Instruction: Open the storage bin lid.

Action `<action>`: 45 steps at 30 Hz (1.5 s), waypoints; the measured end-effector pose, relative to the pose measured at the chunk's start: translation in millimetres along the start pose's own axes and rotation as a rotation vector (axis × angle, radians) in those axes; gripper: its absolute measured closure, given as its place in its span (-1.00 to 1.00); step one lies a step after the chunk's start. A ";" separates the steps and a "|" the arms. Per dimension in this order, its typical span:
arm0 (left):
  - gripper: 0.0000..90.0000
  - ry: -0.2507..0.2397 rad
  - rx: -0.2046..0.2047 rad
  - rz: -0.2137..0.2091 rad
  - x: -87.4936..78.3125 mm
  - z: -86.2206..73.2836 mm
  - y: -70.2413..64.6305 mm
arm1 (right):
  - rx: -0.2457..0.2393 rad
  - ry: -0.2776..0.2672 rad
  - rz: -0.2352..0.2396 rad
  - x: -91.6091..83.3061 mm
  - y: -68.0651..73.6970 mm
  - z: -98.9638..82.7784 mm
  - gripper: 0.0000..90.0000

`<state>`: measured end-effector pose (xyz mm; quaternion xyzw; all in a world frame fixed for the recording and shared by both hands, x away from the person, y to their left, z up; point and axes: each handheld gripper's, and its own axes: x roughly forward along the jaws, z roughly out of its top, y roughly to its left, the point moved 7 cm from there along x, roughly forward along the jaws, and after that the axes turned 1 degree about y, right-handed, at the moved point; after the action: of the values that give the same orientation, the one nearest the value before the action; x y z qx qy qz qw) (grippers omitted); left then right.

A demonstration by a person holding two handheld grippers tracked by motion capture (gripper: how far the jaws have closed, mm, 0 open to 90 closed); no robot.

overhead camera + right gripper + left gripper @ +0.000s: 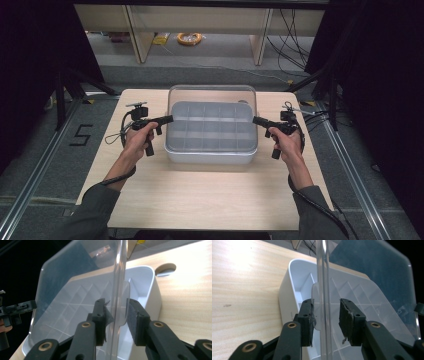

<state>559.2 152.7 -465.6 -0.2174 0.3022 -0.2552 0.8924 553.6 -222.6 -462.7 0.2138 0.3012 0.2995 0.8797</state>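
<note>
- A white compartment box [210, 152] sits in the middle of a light wooden table [200, 200].
- A clear plastic lid [212, 117] lies tilted over the box, its far edge raised.
- The left gripper [169, 119] reaches in from the box's left side, its jaws closed on the lid's left edge and small clear tab [317, 307].
- The right gripper [256, 120] reaches in from the box's right side, its jaws clamped on the lid's right edge and tab [124, 302].
- Inside the box, a grid of dividers [352, 292] shows through the lid.
</note>
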 end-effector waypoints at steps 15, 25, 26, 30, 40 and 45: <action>0.45 -0.068 0.080 0.009 -27.5 13.8 -31.9 | -0.044 -0.053 0.036 -24.4 19.1 11.4 0.64; 0.45 -0.087 0.109 0.006 -45.2 15.6 -43.1 | -0.109 -0.088 0.034 -37.8 31.7 15.5 0.63; 0.45 -0.090 0.113 0.005 -46.9 15.6 -44.4 | -0.112 -0.084 0.034 -39.3 33.3 15.4 0.64; 0.45 -0.098 0.118 0.003 -52.4 13.9 -48.0 | -0.093 -0.082 0.042 -43.8 38.7 14.4 0.63; 0.45 -0.114 0.138 0.009 -67.9 2.1 -55.1 | -0.127 -0.103 0.049 -52.5 44.8 8.9 0.63; 0.45 -0.122 0.166 0.010 -77.1 -7.9 -57.9 | -0.125 -0.104 0.046 -59.6 53.1 2.5 0.63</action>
<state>482.3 151.2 -406.9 -0.1563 0.2262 -0.2609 0.9254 496.0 -223.4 -407.3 0.1804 0.2308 0.3262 0.8988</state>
